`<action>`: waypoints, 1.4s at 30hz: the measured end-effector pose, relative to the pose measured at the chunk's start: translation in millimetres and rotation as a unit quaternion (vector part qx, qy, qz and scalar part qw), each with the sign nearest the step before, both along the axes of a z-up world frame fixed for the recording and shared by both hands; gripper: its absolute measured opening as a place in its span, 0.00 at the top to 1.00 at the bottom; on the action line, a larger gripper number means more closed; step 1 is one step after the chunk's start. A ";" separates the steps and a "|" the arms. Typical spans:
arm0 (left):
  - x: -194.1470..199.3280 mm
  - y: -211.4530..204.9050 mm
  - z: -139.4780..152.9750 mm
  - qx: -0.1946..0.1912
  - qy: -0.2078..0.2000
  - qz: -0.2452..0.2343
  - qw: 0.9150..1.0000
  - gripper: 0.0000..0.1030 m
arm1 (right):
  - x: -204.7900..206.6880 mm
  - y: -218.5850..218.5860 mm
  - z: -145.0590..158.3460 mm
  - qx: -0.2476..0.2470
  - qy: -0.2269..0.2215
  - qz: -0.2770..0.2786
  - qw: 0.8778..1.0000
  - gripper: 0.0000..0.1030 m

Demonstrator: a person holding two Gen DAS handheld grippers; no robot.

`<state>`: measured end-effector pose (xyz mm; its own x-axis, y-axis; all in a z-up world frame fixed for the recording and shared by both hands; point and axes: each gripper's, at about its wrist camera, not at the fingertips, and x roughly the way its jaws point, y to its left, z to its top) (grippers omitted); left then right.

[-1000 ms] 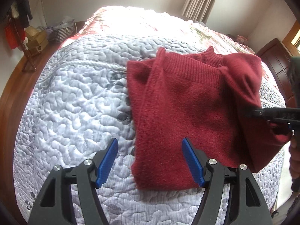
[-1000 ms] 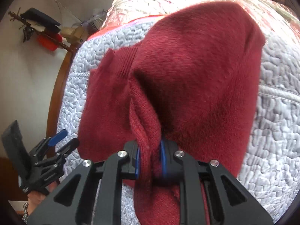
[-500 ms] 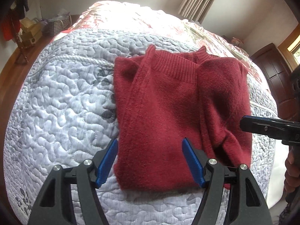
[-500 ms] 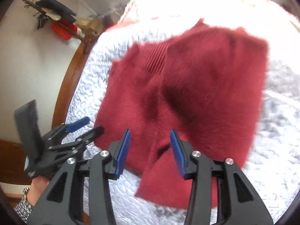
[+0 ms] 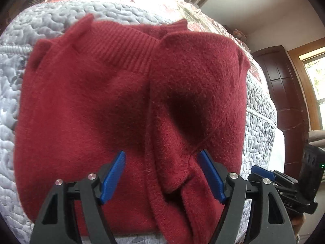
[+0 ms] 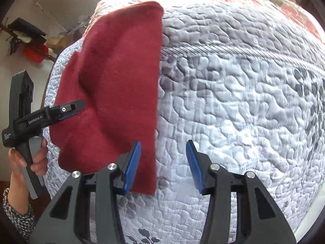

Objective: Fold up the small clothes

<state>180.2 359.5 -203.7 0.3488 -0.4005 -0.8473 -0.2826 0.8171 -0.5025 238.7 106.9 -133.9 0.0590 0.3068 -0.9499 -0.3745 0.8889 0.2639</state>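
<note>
The red sweater (image 5: 101,105) lies lengthwise on the bed (image 6: 243,101), collar toward the far edge. Left gripper (image 5: 162,177), marked "GenRobot.AI", and right gripper (image 6: 163,162) both gape, empty.

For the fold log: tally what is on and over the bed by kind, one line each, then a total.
Red sweater: 1
Quilted bedspread: 1
Handheld grippers, both with jaws open: 2, left gripper and right gripper
Total: 4
</note>
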 end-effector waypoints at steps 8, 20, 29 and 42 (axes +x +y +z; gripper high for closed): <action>10.9 -13.3 -17.5 -0.021 0.023 0.013 0.999 0.32 | 0.9 -30.6 -13.9 0.027 0.012 -0.019 0.999 0.54; 7.6 -26.6 -4.9 -0.059 -0.010 0.040 0.997 0.83 | -0.6 -44.8 -14.0 0.033 0.017 -0.017 0.999 0.54; -10.3 -24.4 57.3 -0.026 -0.108 0.035 0.993 0.86 | -1.0 -51.7 -15.0 0.031 0.016 -0.030 0.999 0.54; -61.6 89.9 80.8 0.048 -0.111 0.105 0.987 0.86 | -13.7 -5.1 -17.6 0.030 0.019 0.007 0.999 0.53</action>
<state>118.6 449.4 -123.0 0.5967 -0.2206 -0.7715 -0.3424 0.7995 -0.4934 225.1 101.8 -151.5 0.0184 0.3646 -0.9310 -0.3749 0.8657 0.3316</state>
